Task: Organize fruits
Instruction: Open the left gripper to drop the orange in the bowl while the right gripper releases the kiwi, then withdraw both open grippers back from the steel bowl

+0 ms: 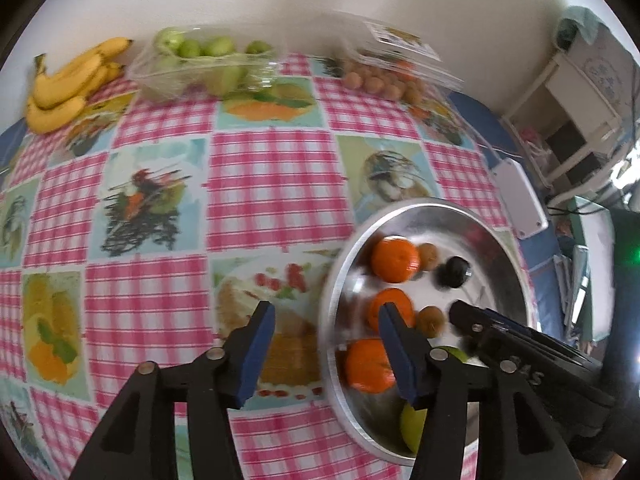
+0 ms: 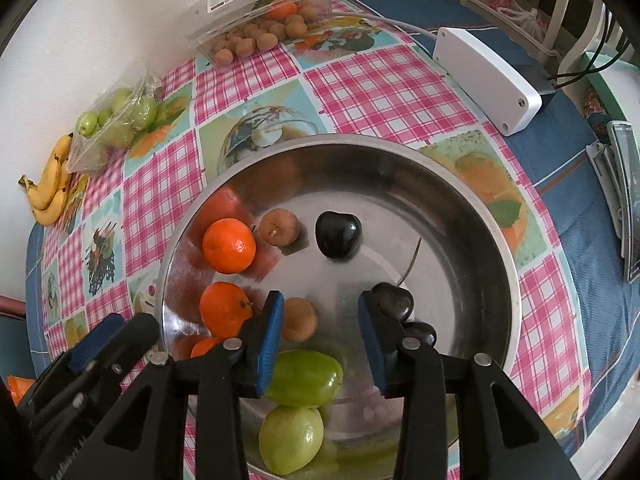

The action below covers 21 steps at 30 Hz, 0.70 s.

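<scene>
A round steel bowl (image 2: pixel 460 184) sits on the checked tablecloth and also shows in the left wrist view (image 1: pixel 504 236). It holds tangerines (image 2: pixel 229 245), brown longans (image 2: pixel 279 227), dark cherries (image 2: pixel 338 234) and two green fruits (image 2: pixel 304 378). My right gripper (image 2: pixel 320 336) is open and empty, low over the bowl above the green fruits. My left gripper (image 1: pixel 326 350) is open and empty at the bowl's left rim, one finger over the tangerines (image 1: pixel 394 260). The right gripper's side shows in the left wrist view (image 1: pixel 520 344).
At the back by the wall lie bananas (image 1: pixel 68 88), a clear tray of green fruits (image 1: pixel 200 64) and an open clear box of longans (image 1: pixel 384 76). A white power adapter (image 2: pixel 484 80) with its cable lies right of the bowl. Shelves stand beyond the table's right edge.
</scene>
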Tool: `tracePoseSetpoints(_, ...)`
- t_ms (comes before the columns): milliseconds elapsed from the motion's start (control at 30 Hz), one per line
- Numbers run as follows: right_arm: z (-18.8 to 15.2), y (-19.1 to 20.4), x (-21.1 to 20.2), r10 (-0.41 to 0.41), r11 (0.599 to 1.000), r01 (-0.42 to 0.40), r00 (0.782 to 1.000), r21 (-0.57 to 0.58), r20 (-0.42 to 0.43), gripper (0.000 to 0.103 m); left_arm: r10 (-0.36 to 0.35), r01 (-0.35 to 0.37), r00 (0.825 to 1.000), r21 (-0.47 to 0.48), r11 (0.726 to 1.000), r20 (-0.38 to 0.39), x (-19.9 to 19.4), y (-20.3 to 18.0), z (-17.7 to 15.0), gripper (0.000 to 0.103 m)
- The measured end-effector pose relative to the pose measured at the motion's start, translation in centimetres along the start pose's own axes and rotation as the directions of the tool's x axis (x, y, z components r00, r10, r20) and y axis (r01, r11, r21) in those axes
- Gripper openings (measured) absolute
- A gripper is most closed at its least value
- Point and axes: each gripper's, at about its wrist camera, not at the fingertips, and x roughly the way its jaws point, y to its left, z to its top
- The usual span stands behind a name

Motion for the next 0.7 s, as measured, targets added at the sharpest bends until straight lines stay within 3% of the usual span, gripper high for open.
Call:
tracePoseSetpoints(33,-0.1,0.0,-0.1,-0.002,1.0,0.002,1.0,-0.003,0.001,0.04,0.016,-0.016,1.0,-0.006,1.0,0.003,0.0,0.3,0.0,0.065)
tracePoseSetpoints(100,-0.2,0.2,-0.3,-0.008,1.0,0.008,1.0,-0.011,0.002,0.046,0.071,-0.071,0.997,-0.019,0.997,0.011,-0.2,1.3,0.0,0.082)
tracePoseSetpoints(167,-0.4,0.3,-0.4,-0.016,1.0,0.016,1.0,-0.019,0.001,0.056,0.125,-0.124,0.992,-0.024,0.992,0.012,-0.1,2.2,-0.1,0.087)
tracePoseSetpoints(300,-0.7,1.1,-0.2,-0.032,0.998,0.032,0.999,-0.048,-0.001,0.064,0.184,-0.183,0.983,-0.037,0.982,0.02,-0.1,3.6,-0.3,0.103)
tracePoseSetpoints(467,-1.3,1.9,-0.3,-0.034,0.996,0.034,0.999,-0.084,0.011,0.079,0.249,-0.248,0.967,-0.016,0.969,0.06,-0.6,4.3,-0.7,0.103)
tracePoseSetpoints(633,-2.4,2.7,-0.5,-0.028,0.993,0.031,0.999,-0.118,0.028,0.094,0.262,-0.261,0.963,-0.023,0.965,0.069,-1.4,5.3,-1.6,0.103)
tracePoseSetpoints(700,-2.9,3.0,-0.6,-0.027,0.991,0.031,0.999,-0.128,0.032,0.095,0.276,-0.275,0.958,-0.029,0.961,0.081,-2.0,5.8,-2.1,0.103)
